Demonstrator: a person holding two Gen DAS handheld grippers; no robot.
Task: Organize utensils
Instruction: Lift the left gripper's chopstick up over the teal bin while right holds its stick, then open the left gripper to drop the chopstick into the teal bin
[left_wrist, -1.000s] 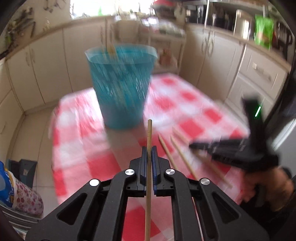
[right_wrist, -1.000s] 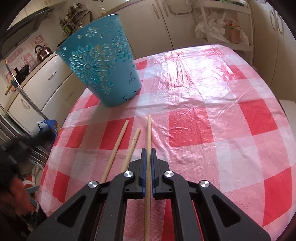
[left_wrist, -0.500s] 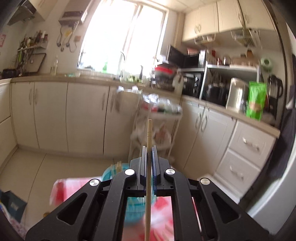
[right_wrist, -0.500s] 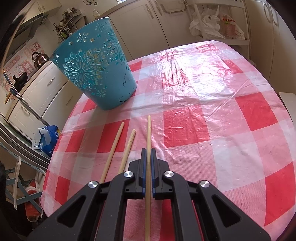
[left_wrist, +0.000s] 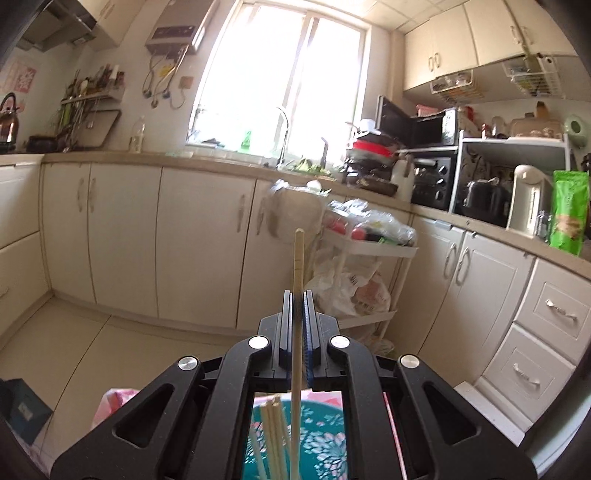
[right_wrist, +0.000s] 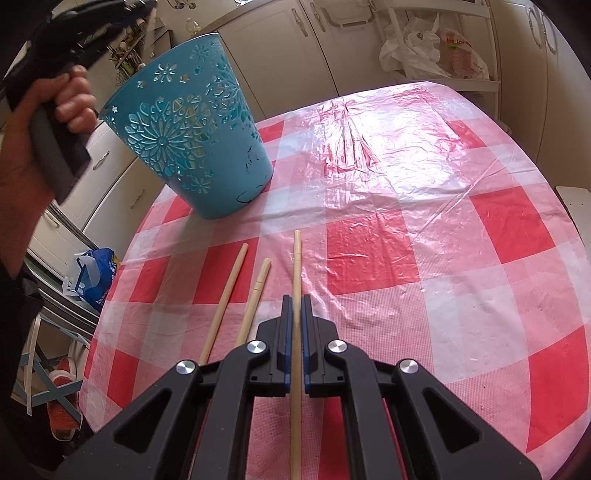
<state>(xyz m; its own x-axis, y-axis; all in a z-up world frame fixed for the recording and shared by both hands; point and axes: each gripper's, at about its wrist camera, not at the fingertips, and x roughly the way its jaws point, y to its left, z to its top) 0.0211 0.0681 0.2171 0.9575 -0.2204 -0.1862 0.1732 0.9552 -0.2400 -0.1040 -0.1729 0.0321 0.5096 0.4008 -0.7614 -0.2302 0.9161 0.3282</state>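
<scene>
While the left gripper (left_wrist: 297, 295) hangs over the blue basket (left_wrist: 325, 443), its jaws are clamped tight on a chopstick (left_wrist: 297, 258) that runs up between them, with the lower end already reaching down into the basket beside other chopsticks (left_wrist: 271, 432) standing there. In the left wrist view, doing this step well probably means tipping the stick more upright and keeping its lower end inside the rim before letting go, so it drops in among the others instead of catching on the edge. Seen from the right wrist, the right gripper (right_wrist: 295, 299) points down at the checked tablecloth (right_wrist: 443, 229), jaws pinched on a second chopstick (right_wrist: 296, 258); whether that stick is lifted clear of the cloth I cannot tell. Two loose chopsticks (right_wrist: 229, 295) lie just to its left, and the basket stands farther back, under the person's left hand (right_wrist: 55, 99).
</scene>
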